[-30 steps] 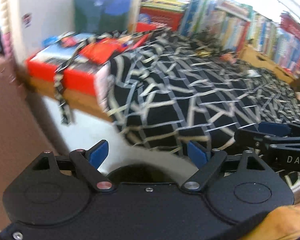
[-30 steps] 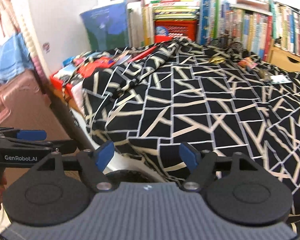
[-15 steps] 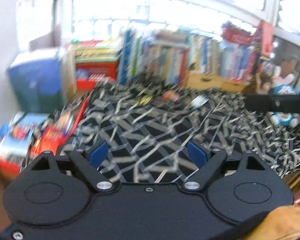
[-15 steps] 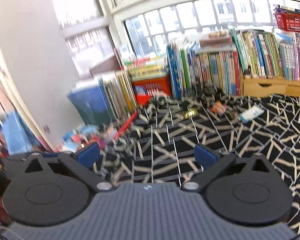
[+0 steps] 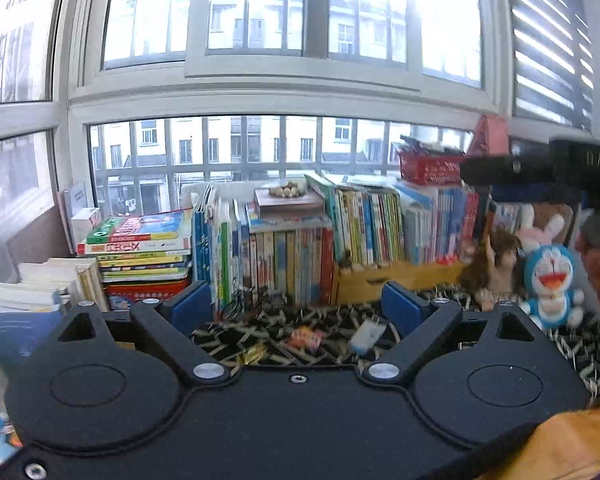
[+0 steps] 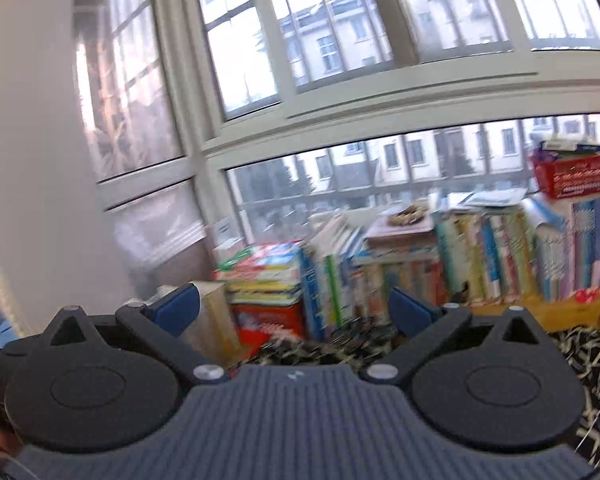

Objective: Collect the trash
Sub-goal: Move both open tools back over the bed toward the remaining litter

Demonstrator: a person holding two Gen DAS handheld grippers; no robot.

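Both claws hang empty above the black-and-cream patterned bedspread [image 5: 332,322]: the left claw [image 5: 296,308] opening, the right claw [image 6: 294,310] spread wide. Small bright wrappers [image 5: 306,338] lie near its far edge.

Left hand-held gripper [image 5: 296,306] opening, right hand-held gripper [image 6: 294,306] wide, both empty.
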